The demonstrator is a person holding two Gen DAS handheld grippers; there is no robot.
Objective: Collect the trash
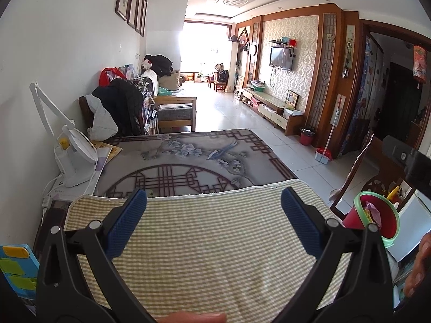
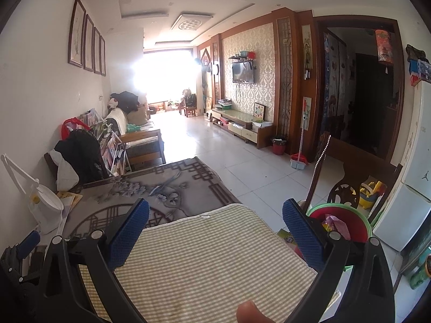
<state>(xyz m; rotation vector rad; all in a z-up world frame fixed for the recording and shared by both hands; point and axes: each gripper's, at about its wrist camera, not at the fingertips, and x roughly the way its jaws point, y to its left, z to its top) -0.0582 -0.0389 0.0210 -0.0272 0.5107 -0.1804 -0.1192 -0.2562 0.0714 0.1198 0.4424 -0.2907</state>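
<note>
Trash: we see crumpled purple and yellow wrappers (image 1: 373, 210) lying inside a red bin with a green rim (image 1: 377, 219), which stands off the right edge of the table, low beside a dark wooden chair (image 2: 347, 188).
Bin against our right gripper: in the right wrist view the bin (image 2: 350, 224) sits just behind and to the right of the right-hand blue finger pad (image 2: 303, 237), partly hidden by it; whether they touch we cannot tell.
Bin against our left gripper: it lies to the right of the fingers, outside the gap, beyond the table edge.
Left gripper (image 1: 214, 222): we hold it spread wide, nothing between the blue pads, poised over a yellow-green checked mat (image 1: 215, 253).
Right gripper (image 2: 215, 231): also spread wide and carrying nothing, above the same mat (image 2: 204, 263) near its right end.
Mat: bare of loose scraps where we can see it, laid over a grey floral table cover (image 1: 188, 158).
Table's left end: a white desk lamp (image 1: 70, 156) stands on papers by the wall.
Room beyond: a wall television (image 1: 281, 58), a low cabinet (image 1: 272, 107), and a second red bin (image 1: 307, 136) on the tiled floor by the cabinet's near end.
</note>
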